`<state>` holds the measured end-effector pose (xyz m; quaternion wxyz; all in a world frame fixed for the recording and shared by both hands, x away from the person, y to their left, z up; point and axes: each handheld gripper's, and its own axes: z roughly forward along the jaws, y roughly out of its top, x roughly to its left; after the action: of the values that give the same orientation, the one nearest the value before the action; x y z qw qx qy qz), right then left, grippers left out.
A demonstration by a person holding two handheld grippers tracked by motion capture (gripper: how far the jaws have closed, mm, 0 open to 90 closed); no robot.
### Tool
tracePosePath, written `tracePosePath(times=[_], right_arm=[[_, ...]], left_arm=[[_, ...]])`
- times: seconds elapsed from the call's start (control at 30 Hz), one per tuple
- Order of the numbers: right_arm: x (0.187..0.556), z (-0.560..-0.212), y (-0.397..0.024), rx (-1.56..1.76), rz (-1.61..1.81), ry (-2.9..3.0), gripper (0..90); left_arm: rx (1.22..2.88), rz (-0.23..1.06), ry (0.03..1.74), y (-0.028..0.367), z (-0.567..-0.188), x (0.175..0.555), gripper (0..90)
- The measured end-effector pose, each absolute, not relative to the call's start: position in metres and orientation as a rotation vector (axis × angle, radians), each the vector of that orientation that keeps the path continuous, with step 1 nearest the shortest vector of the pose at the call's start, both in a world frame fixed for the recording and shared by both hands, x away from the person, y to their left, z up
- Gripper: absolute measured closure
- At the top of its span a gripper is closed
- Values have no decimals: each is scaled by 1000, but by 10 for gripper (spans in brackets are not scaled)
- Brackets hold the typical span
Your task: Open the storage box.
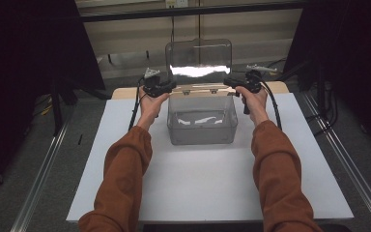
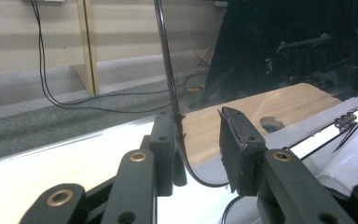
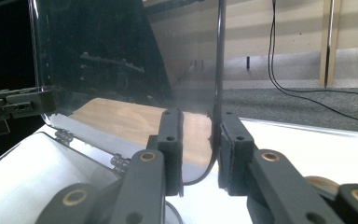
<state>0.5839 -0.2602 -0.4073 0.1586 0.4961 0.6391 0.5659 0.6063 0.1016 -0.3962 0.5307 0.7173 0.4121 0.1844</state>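
Lid [image 1: 199, 60] of clear box [image 1: 202, 123] at table's [image 1: 125, 159] far-middle stood upright, fully open. Left gripper [image 1: 166, 87] and right gripper [image 1: 232, 83] each pinched a lid side edge. Box looked empty; lowering/closing not started.

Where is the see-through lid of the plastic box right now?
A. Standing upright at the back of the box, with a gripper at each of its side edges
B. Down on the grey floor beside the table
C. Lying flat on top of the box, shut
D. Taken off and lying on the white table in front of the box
A: the lid rises above the back rim of the clear box, with the left gripper and right gripper at its side edges.
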Motion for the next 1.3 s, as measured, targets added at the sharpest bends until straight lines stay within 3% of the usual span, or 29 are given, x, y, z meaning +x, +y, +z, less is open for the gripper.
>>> tracePosePath(times=[1.3], right_arm=[[594, -421, -260, 1570, 1674, 1816, 661]], left_arm=[[1726, 347, 1084, 101, -405, 612, 563]])
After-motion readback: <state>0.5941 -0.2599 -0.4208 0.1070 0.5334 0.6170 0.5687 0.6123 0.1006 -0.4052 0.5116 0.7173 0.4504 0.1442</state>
